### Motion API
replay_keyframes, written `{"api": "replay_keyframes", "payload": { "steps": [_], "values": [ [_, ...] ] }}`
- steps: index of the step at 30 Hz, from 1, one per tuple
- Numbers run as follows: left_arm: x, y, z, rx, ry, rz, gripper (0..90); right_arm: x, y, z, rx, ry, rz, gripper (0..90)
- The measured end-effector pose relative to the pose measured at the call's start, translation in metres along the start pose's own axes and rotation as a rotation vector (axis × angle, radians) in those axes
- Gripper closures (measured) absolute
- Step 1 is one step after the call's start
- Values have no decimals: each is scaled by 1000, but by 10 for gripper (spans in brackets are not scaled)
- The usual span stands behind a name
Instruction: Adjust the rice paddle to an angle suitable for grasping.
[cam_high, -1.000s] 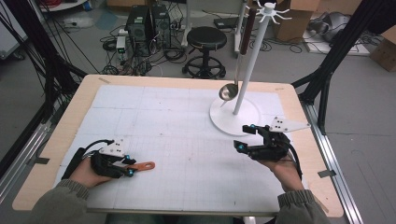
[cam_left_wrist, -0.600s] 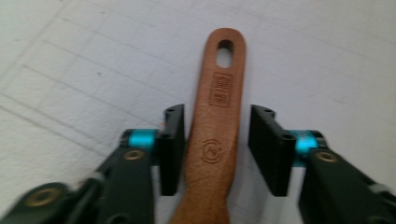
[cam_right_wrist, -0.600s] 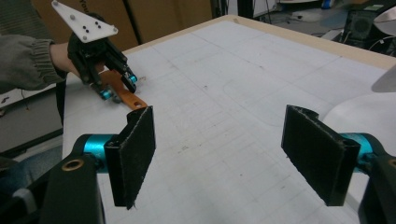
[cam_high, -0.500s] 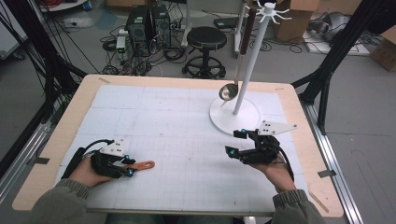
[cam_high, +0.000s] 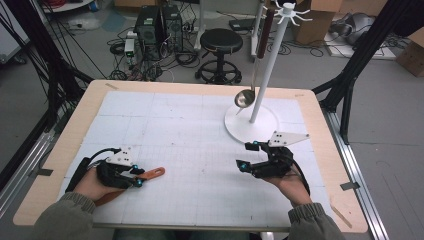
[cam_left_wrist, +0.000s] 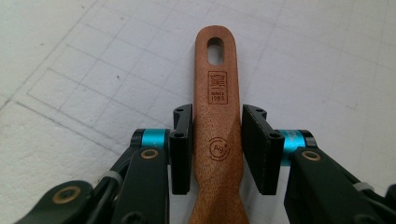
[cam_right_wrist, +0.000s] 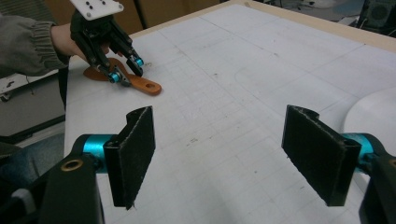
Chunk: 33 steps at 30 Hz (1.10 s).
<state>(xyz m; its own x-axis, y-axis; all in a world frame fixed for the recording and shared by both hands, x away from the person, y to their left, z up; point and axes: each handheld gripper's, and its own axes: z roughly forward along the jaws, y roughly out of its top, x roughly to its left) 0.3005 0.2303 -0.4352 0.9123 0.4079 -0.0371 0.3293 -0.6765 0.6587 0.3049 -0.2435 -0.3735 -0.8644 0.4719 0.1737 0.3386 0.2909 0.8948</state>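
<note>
A brown wooden spatula (cam_high: 152, 173) lies flat on the white gridded mat at the front left, its handle with the hanging hole pointing right. My left gripper (cam_high: 137, 177) is shut on that handle; in the left gripper view both pads (cam_left_wrist: 181, 149) press its sides around the spatula (cam_left_wrist: 217, 93). My right gripper (cam_high: 246, 155) hovers at the front right of the mat, open, with nothing between its fingers. Its own view looks across the mat between wide-apart jaws of the right gripper (cam_right_wrist: 229, 154) toward the left gripper (cam_right_wrist: 125, 70) and the spatula (cam_right_wrist: 147, 87).
A white hanging stand (cam_high: 250, 125) with a round base rises at the back right of the mat, close behind my right gripper. A metal ladle (cam_high: 243, 98) hangs from it. The wooden table edge (cam_high: 200, 86) frames the mat.
My right gripper has moved left and slightly lower, away from the stand base. The left gripper and the spatula have stayed where they were.
</note>
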Motion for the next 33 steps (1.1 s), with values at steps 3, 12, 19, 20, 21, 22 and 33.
{"api": "replay_keyframes", "payload": {
  "steps": [3,12,19,20,21,22,33],
  "values": [
    [1,0,0,2,-1,6,644,0,0,0,-3,0,0,253],
    [0,0,0,6,13,20,652,4,-1,5,10,6,-1,253],
    [-3,5,-6,-59,28,1,654,10,3,20,17,17,9,262],
    [-3,7,-7,-69,24,5,654,10,4,22,17,19,9,263],
    [-4,8,-8,-78,21,2,654,11,5,25,18,21,15,263],
    [-5,11,-9,-88,16,9,654,12,5,26,22,23,17,263],
    [-14,39,-11,-163,-31,47,654,20,11,43,11,38,38,272]
  ]
}}
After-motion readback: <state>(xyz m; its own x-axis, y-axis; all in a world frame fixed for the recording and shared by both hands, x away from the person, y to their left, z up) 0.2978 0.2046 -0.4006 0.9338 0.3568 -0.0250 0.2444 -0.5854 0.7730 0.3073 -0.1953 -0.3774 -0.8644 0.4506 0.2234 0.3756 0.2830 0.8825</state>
